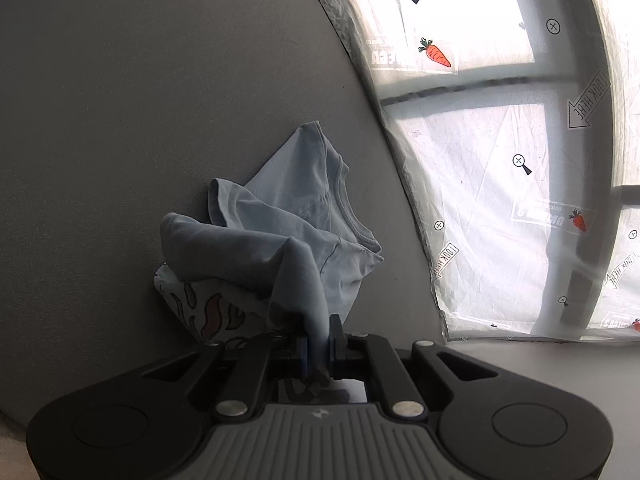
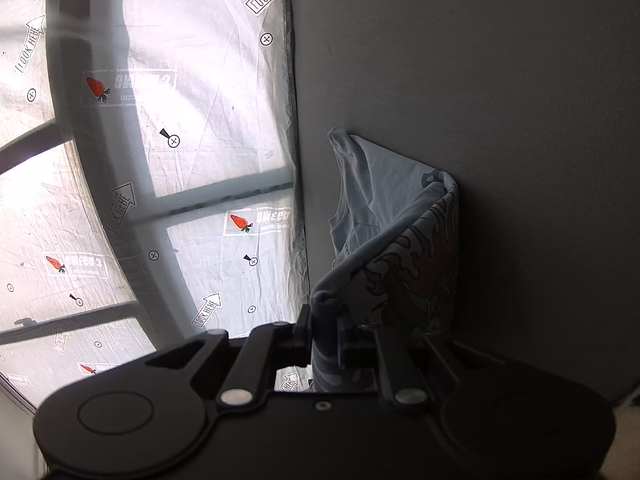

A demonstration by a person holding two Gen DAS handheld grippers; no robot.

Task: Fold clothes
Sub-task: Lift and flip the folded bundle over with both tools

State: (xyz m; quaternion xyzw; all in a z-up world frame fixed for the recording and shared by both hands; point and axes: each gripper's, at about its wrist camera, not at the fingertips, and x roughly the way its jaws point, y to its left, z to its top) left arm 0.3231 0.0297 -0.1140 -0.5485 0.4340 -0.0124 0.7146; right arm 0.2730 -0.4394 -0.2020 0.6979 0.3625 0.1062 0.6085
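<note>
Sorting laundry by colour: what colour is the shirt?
Light blue shirt with a wavy printed design, clearest in the right wrist view.

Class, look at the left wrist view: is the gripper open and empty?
No. The left gripper is shut on a fold of the light blue T-shirt, lifting it.

Pale blue T-shirt (image 1: 296,216) ahead of the black gripper, white underside printed with rust-and-black swirls. Beyond it, translucent white sheeting (image 1: 472,184) dotted with orange carrots and black arrows.
</note>
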